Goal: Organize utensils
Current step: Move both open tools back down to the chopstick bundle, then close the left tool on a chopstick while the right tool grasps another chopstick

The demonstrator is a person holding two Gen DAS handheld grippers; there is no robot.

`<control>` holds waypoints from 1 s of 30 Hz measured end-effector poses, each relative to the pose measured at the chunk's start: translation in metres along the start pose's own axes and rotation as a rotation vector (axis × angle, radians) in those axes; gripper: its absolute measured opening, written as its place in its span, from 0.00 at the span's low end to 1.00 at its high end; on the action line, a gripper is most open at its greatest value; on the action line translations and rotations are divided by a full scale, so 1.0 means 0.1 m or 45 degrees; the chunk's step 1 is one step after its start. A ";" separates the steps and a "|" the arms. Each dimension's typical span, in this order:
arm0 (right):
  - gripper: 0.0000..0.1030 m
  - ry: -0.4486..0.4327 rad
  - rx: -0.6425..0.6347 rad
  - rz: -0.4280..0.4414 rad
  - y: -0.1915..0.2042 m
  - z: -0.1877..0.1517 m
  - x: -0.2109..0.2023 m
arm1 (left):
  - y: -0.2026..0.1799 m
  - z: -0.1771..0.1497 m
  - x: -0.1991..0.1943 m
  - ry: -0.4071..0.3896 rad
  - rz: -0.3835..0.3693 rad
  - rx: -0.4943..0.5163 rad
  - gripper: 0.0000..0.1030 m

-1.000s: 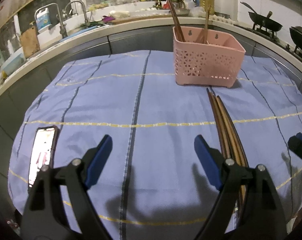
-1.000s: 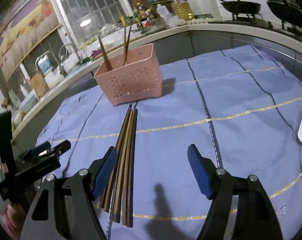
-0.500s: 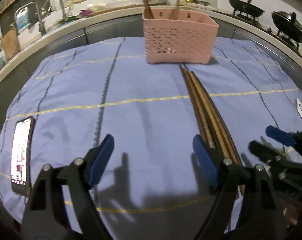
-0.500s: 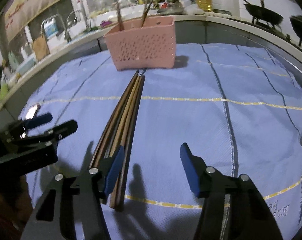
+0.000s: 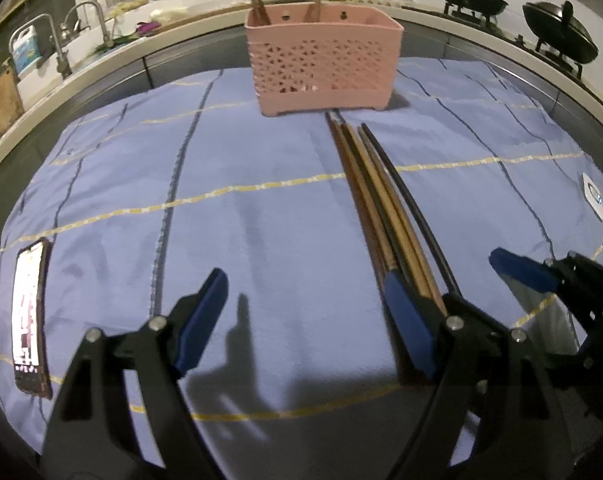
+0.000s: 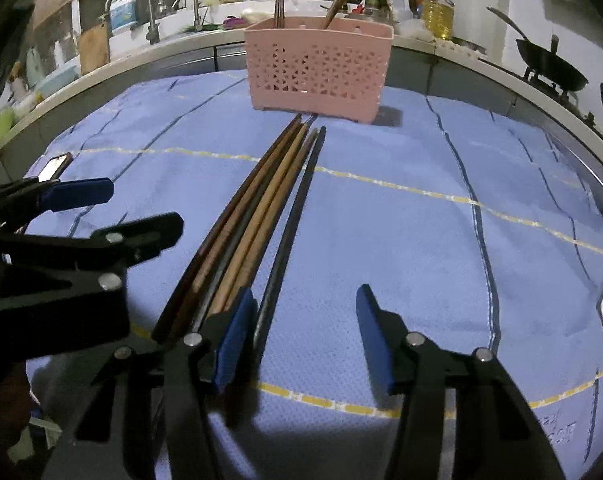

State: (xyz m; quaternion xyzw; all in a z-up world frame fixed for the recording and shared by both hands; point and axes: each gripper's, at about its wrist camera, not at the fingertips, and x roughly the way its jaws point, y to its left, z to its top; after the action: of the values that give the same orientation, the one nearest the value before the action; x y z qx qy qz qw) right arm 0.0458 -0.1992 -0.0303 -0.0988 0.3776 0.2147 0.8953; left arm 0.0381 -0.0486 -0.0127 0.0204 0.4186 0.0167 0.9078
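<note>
Chopsticks (image 6: 261, 216): bundled on blue cloth (image 5: 261, 220), tips toward pink basket (image 5: 323, 60). Left gripper (image 5: 301, 316): spread, empty. Right gripper (image 6: 301, 332): just been closing, gaping around dark outermost stick. Phone (image 5: 29, 320) at left cloth edge.

No legible text anywhere.

Left hand-held gripper (image 5: 305, 312) open, right hand-held gripper (image 6: 301, 328) narrowing

A bundle of long wooden chopsticks (image 6: 261, 216) lies on the blue cloth-covered surface (image 6: 401, 240), running toward the far pink perforated plastic basket (image 6: 319, 70); a smartphone (image 5: 29, 316) lies far left
</note>
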 end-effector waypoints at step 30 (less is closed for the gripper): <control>0.12 0.049 0.276 -0.025 -0.81 -0.31 -0.28 | 0.31 -0.25 -0.02 0.082 0.020 0.045 0.22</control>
State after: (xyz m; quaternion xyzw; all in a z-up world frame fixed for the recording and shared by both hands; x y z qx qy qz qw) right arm 0.0458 -0.2899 -0.0300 -0.0092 0.4146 0.1621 0.8954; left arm 0.0176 -0.0170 -0.0255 0.0393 0.4475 0.0169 0.8932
